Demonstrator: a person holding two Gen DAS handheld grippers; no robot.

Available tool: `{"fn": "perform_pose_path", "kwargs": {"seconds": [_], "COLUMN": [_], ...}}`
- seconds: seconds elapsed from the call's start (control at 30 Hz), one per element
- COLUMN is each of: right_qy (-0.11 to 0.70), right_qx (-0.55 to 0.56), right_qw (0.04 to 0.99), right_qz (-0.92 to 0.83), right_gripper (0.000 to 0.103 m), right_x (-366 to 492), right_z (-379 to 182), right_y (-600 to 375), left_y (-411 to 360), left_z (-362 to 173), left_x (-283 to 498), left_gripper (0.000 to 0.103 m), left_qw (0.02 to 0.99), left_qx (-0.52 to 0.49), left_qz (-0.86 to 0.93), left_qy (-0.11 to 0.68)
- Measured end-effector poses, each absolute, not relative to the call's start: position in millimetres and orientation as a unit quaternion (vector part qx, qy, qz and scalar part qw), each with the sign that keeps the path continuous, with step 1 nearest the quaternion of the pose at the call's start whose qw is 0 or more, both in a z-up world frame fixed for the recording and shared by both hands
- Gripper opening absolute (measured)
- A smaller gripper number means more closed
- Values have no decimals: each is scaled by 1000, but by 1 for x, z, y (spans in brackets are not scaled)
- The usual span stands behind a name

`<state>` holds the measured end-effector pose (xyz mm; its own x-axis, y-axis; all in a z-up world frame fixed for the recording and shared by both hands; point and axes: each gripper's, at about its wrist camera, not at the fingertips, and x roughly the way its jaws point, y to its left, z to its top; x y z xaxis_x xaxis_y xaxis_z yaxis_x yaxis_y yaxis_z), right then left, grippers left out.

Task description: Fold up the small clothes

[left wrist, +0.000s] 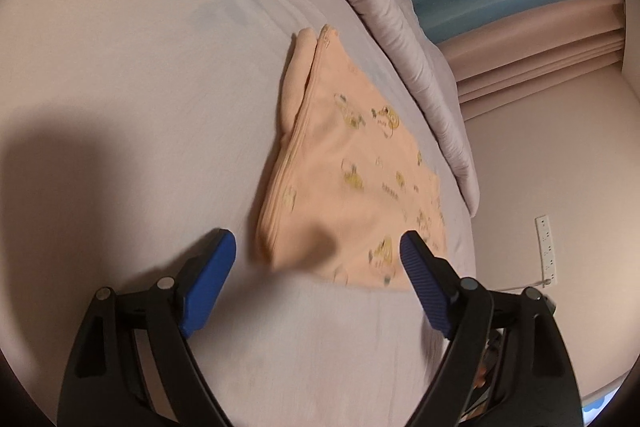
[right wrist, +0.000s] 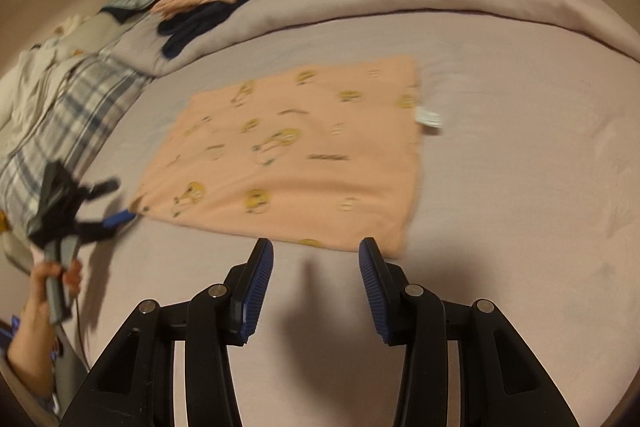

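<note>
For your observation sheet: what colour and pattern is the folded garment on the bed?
Peach folded garment with small yellow cartoon prints; right wrist view.

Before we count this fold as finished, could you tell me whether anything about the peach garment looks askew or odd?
Mostly tidy: the peach garment lies flat on the bed sheet. One oddity: its white care label sticks out past the right edge in the right wrist view.

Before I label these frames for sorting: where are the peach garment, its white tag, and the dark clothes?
peach garment (right wrist: 304,155), right wrist view, middle of cloth.
white tag (right wrist: 429,117), right wrist view, tag centre.
dark clothes (right wrist: 196,23), right wrist view, pile middle.
</note>
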<state>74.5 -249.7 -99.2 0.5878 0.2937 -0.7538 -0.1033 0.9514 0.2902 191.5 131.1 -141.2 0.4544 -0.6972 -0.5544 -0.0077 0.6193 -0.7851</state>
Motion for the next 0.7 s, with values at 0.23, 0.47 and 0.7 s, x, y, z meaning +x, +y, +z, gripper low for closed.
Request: {"fn": "perform_pose_path", "kwargs": {"seconds": [0.23,0.47,0.7], "right_qy": [446,436,434], "right_qx": [96,91,84], "right_qw": [876,879,881], "right_qz": [154,167,168], "right_gripper": [44,44,44], "right_x": [105,152,185], "right_z": [-108,-109,-109], "right_y": [-215,-193,-170], "left_y": [116,93,90], "left_z": [-139,-136,-133], "left_x": [242,286,287], "left_gripper": [86,85,37], "left_qw": [765,775,792], "left_qx": [-359,-323,-287], "left_qz": [-242,-250,-221], "left_qy": [477,483,491]}}
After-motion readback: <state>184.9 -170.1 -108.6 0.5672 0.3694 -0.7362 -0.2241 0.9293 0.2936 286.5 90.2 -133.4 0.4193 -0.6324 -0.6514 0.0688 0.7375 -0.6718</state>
